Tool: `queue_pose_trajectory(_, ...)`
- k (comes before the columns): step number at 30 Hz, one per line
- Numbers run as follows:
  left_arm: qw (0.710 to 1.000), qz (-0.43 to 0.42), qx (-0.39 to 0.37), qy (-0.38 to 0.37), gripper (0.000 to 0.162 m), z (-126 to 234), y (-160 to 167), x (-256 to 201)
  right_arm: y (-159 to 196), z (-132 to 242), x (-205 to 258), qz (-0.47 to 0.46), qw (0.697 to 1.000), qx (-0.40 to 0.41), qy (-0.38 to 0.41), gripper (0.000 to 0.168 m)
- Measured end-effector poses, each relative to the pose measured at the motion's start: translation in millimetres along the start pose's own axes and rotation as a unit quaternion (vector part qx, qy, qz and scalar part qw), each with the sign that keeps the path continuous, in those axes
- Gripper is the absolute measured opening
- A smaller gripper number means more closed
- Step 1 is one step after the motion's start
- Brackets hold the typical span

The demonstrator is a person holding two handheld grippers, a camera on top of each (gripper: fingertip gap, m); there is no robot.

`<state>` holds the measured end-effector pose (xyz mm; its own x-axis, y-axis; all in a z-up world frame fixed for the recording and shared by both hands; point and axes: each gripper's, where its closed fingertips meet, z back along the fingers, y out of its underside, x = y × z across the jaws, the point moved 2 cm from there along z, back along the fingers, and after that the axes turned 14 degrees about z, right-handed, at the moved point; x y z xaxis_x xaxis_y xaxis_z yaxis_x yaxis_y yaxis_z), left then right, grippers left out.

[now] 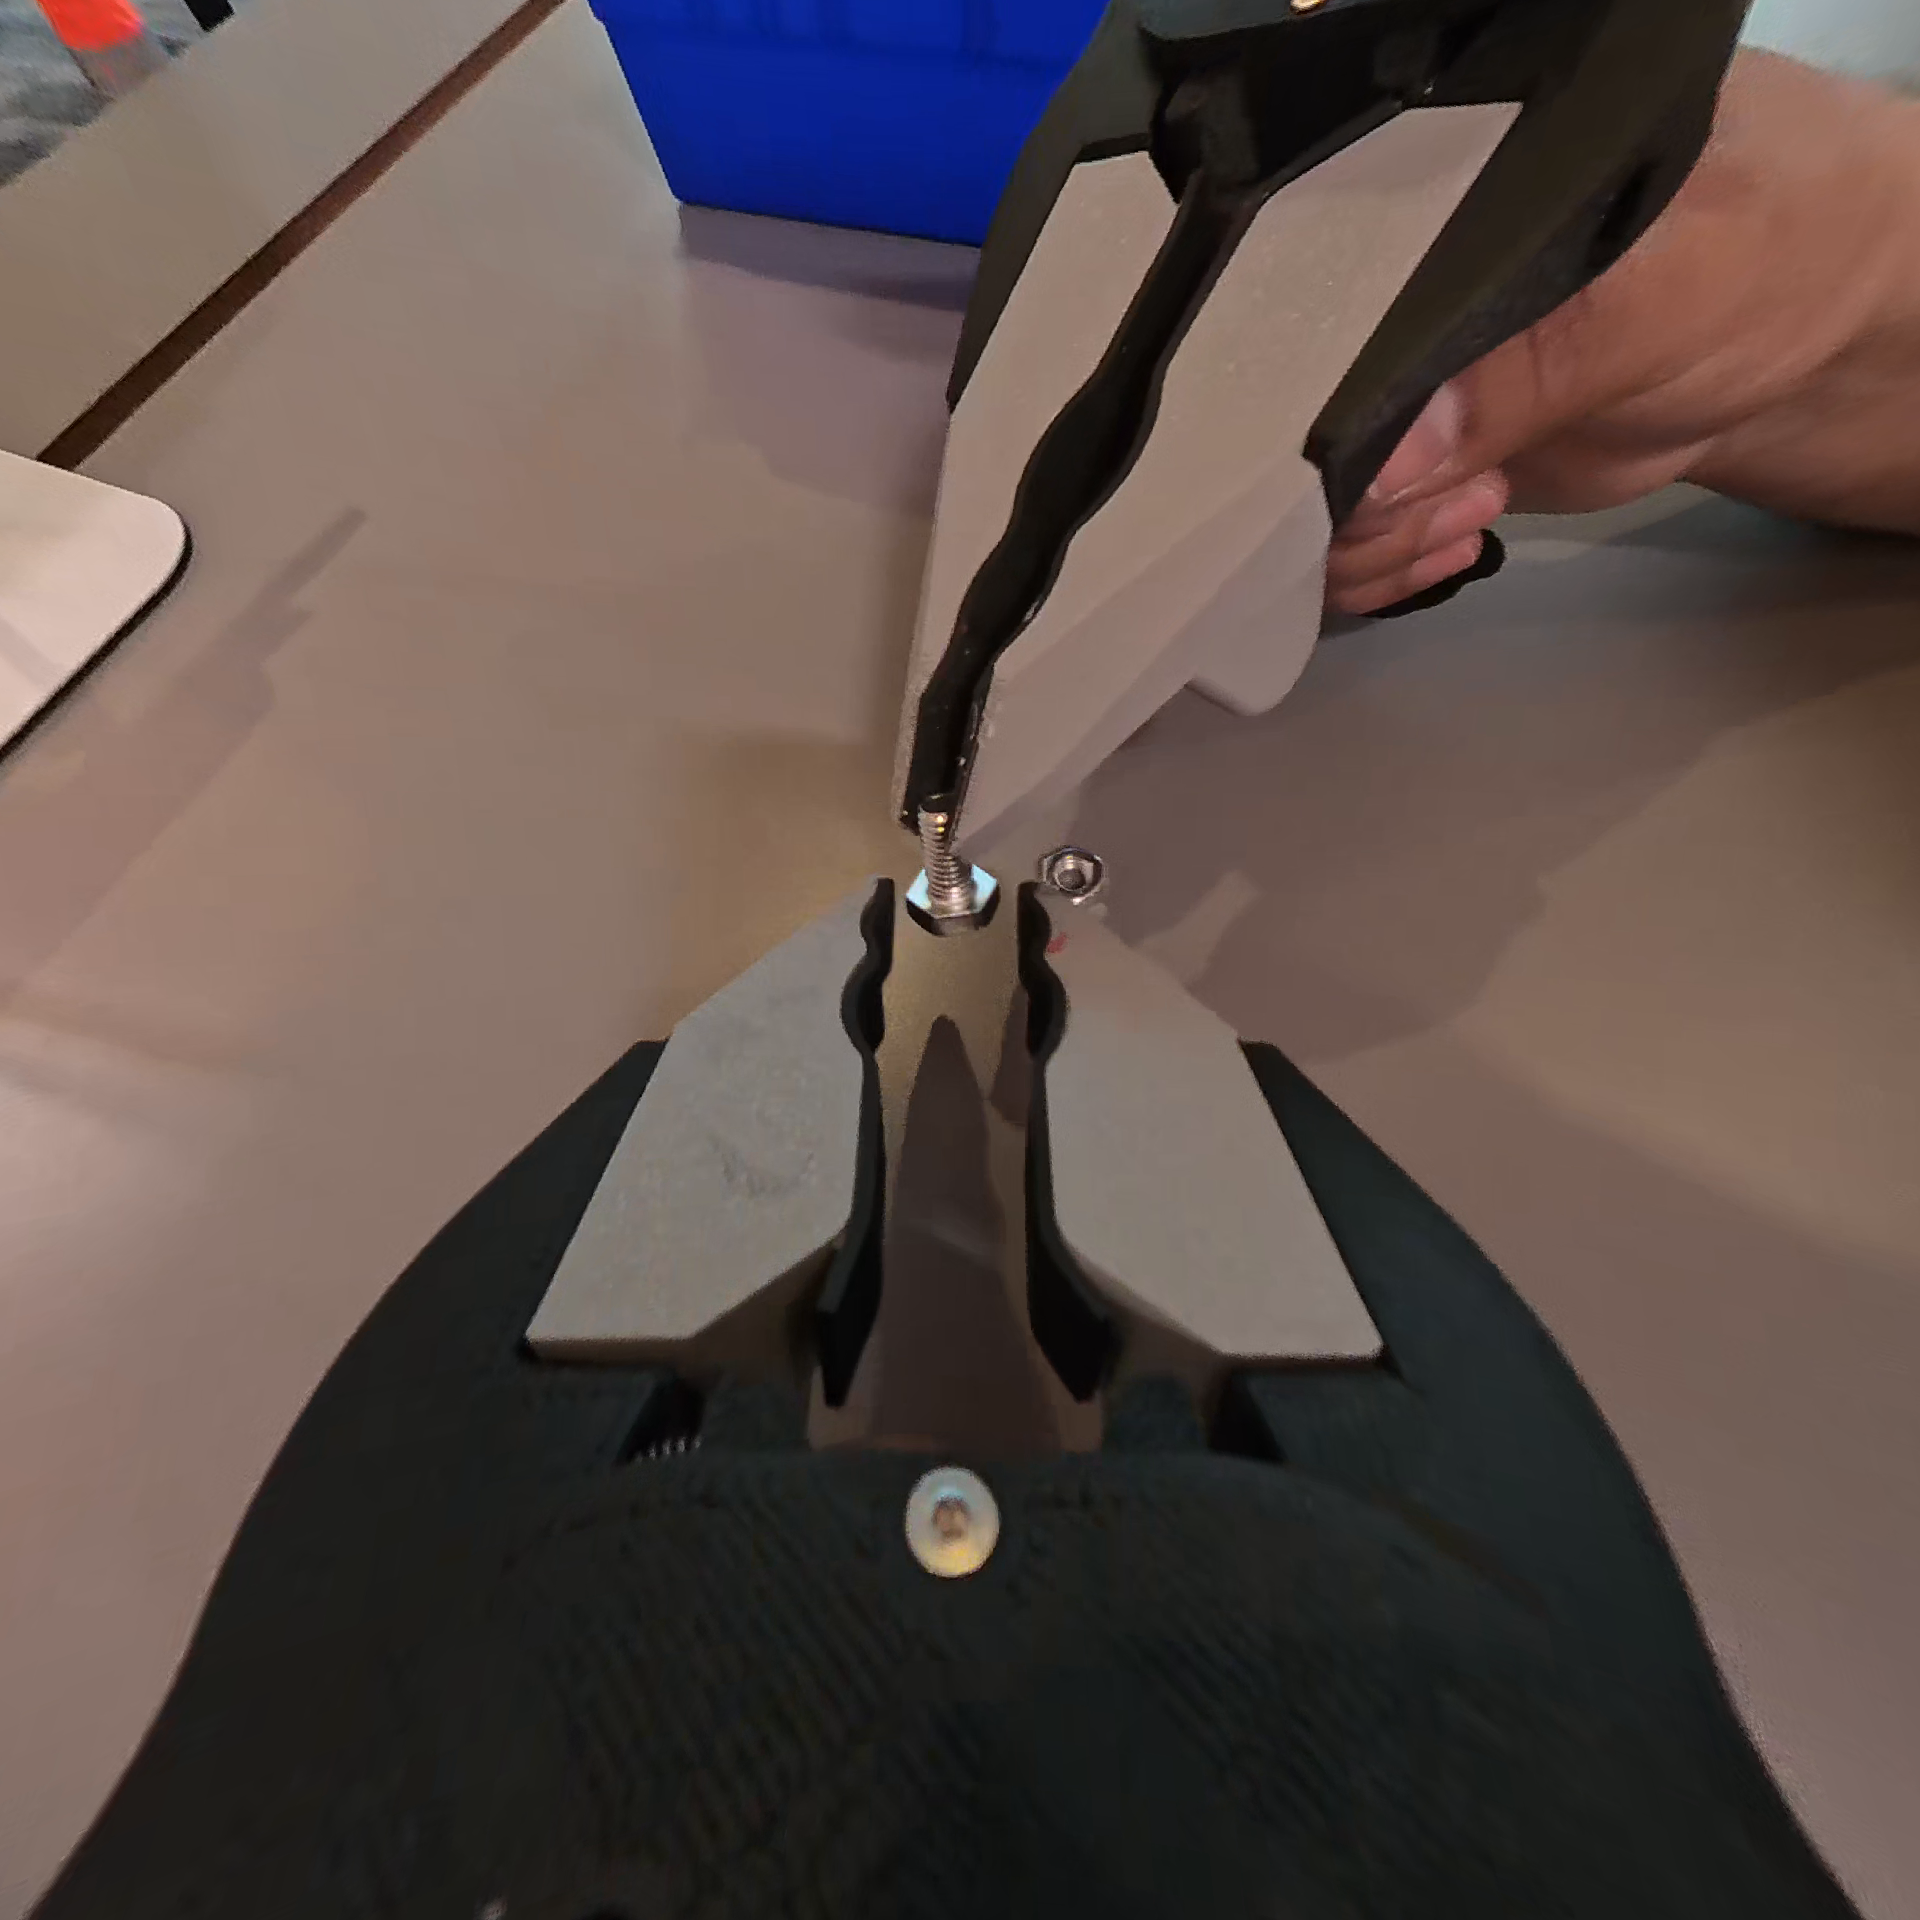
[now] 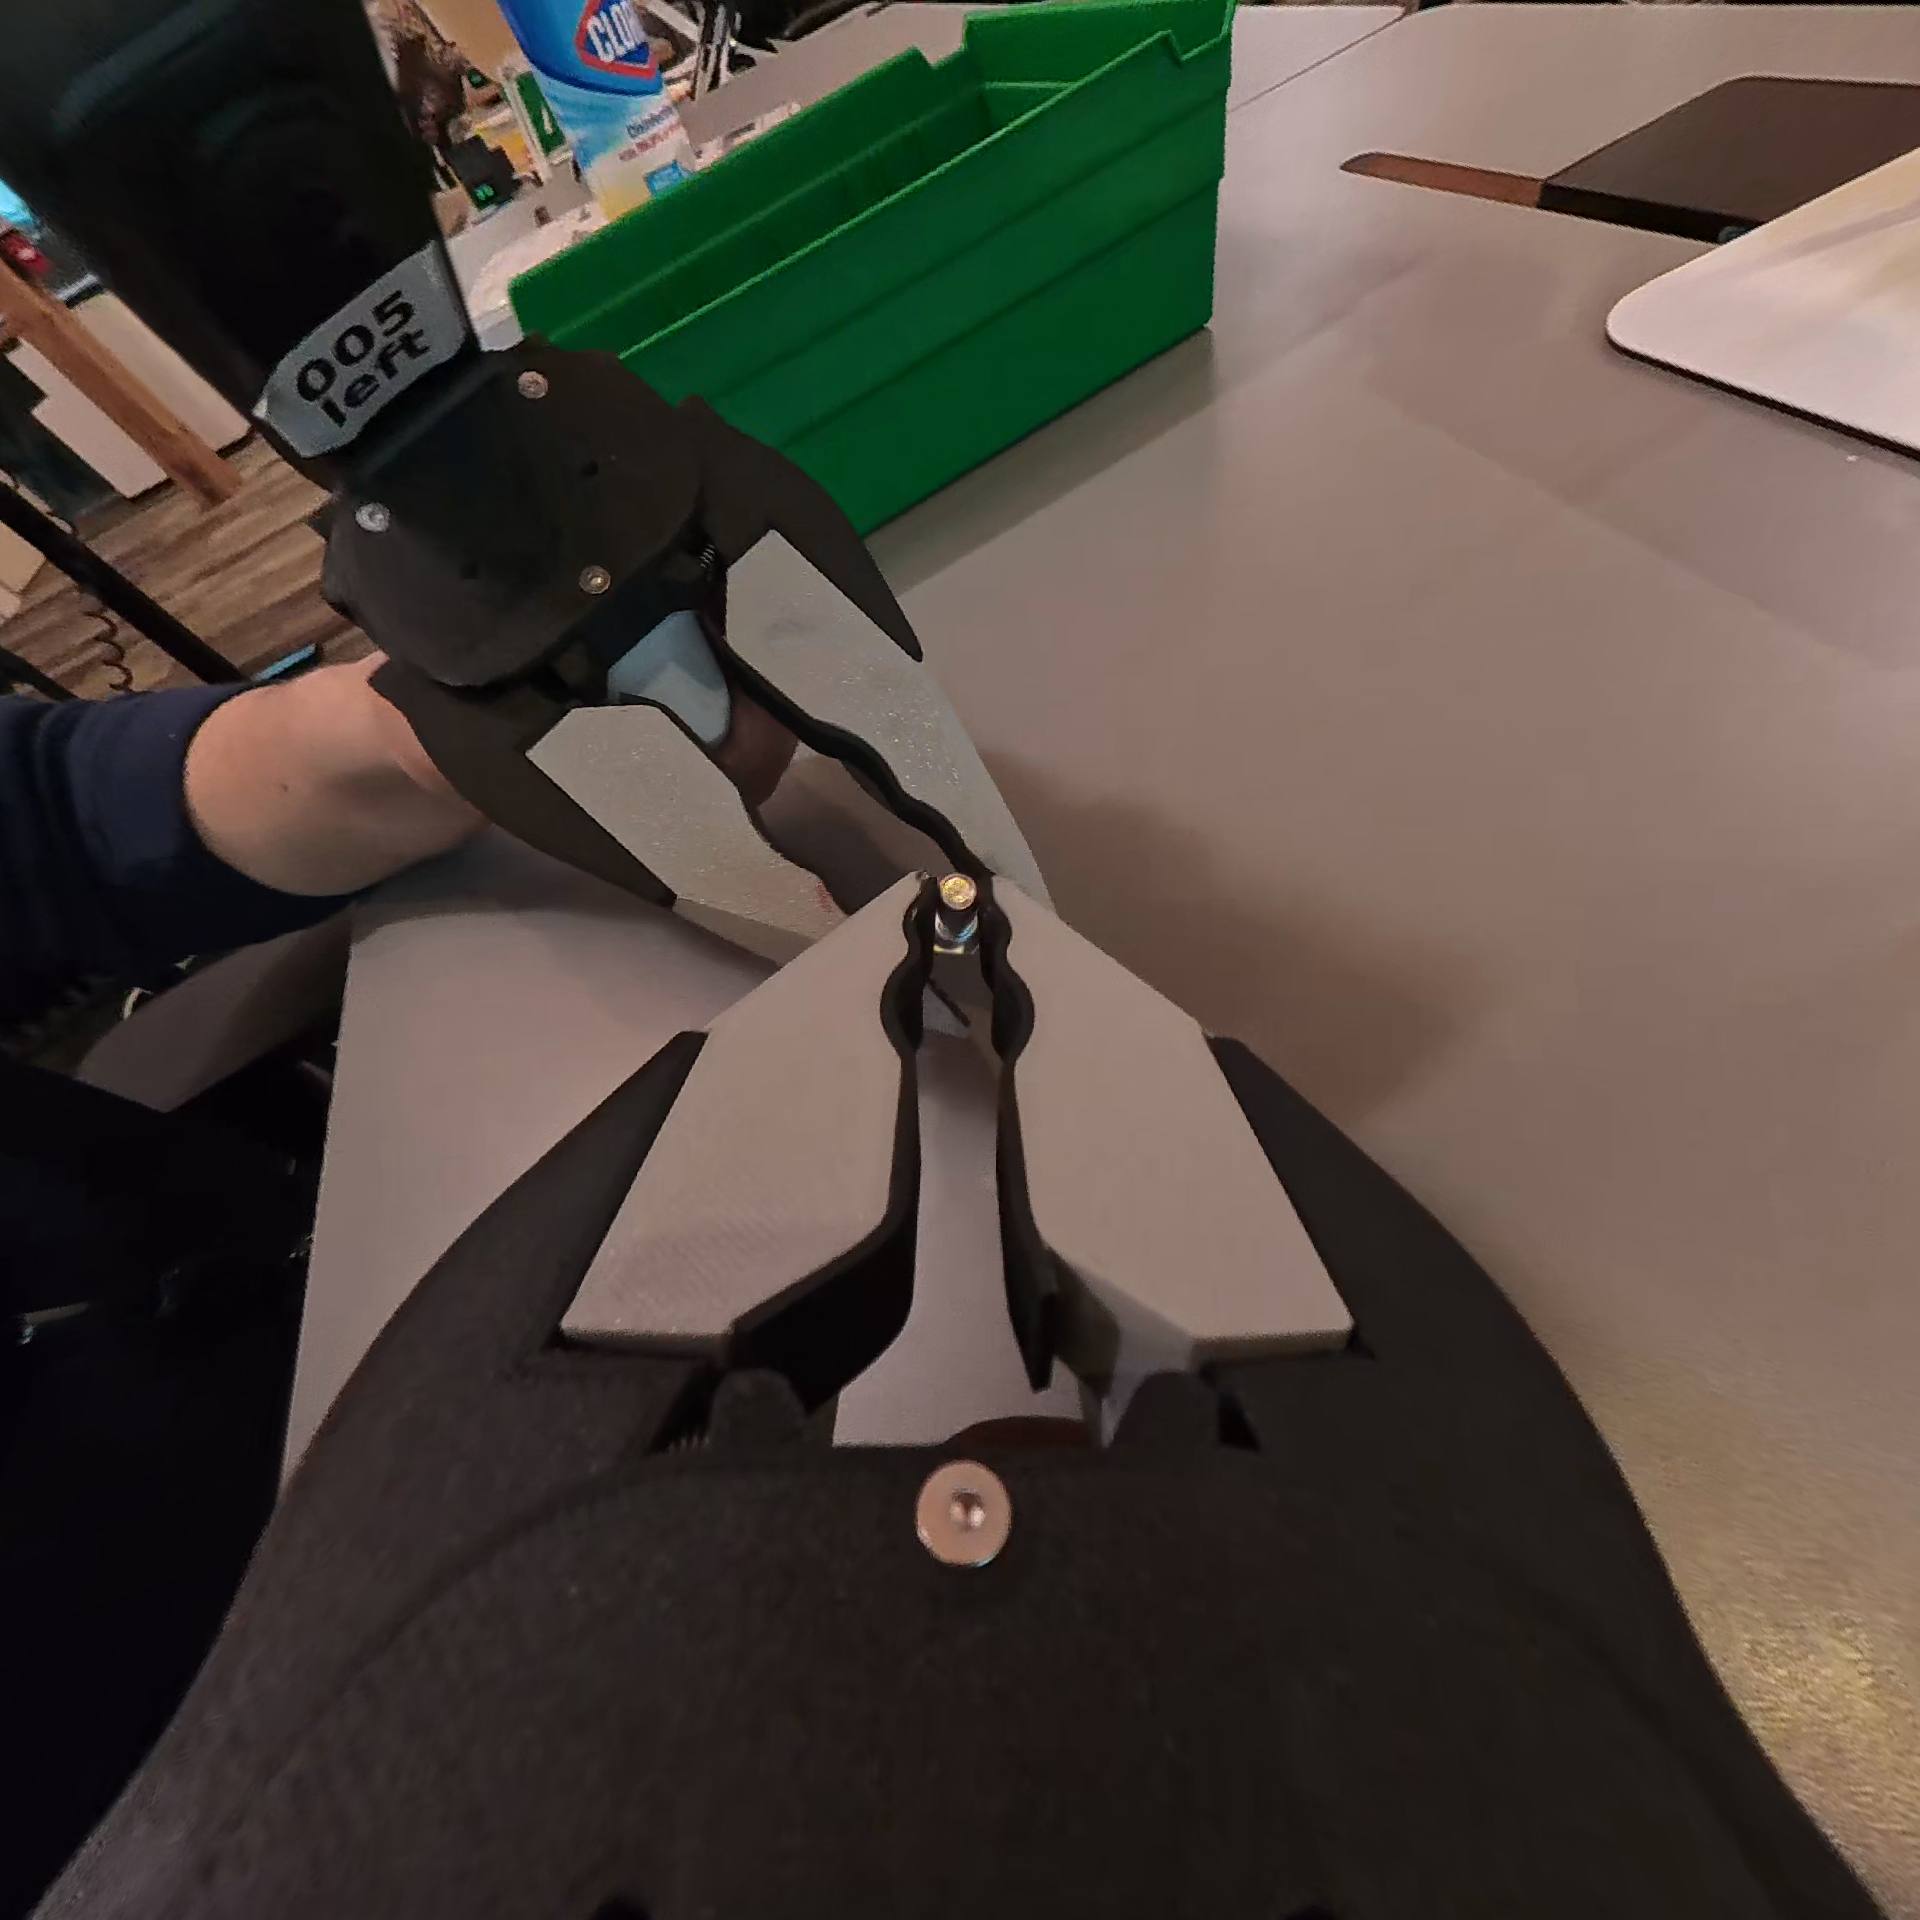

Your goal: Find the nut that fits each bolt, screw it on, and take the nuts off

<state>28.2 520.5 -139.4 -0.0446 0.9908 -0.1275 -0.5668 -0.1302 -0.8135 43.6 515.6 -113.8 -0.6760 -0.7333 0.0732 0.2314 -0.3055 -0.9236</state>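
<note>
A small silver bolt (image 1: 938,850) stands upright over the grey table (image 1: 520,727) with a hex nut (image 1: 951,906) threaded low on its shaft. My right gripper (image 1: 938,816) comes down from the upper right and is shut on the bolt's upper end. In the right wrist view its own fingertips (image 2: 958,909) pinch the bolt (image 2: 956,891) just under the head. My left gripper (image 1: 956,896) is open, with a fingertip on each side of the nut and a narrow gap on both sides. A second, loose nut (image 1: 1073,871) lies on the table just right of it.
A blue bin (image 1: 831,114) stands at the back in the left wrist view. A green bin (image 2: 935,260) stands behind the left gripper (image 2: 540,540). A white pad (image 1: 62,582) lies at the table's left. A hand (image 1: 1662,364) holds the right gripper. A wipes canister (image 2: 613,94) stands far back. Only a small space, under 4 cm, lies between the two pairs of fingers.
</note>
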Motion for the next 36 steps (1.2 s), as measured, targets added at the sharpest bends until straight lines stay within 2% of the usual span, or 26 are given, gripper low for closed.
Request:
queue_pose_trajectory(3,1.0,0.0,-0.003,0.012,0.021,1,-1,-3,-7,3,7,0.003,0.999,-0.022,-0.025,0.004)
queue_pose_trajectory(6,0.999,0.004,-0.02,0.038,0.018,5,-6,-9,-8,6,6,0.02,0.999,-0.018,-0.019,0.004)
queue_pose_trajectory(21,0.997,-0.023,-0.063,0.048,0.014,17,-20,-14,-19,14,11,0.026,0.998,-0.053,-0.034,0.004)
queue_pose_trajectory(36,0.994,-0.01,-0.081,0.072,0.013,23,-25,-17,-25,19,12,0.024,0.996,-0.072,-0.04,0.004)
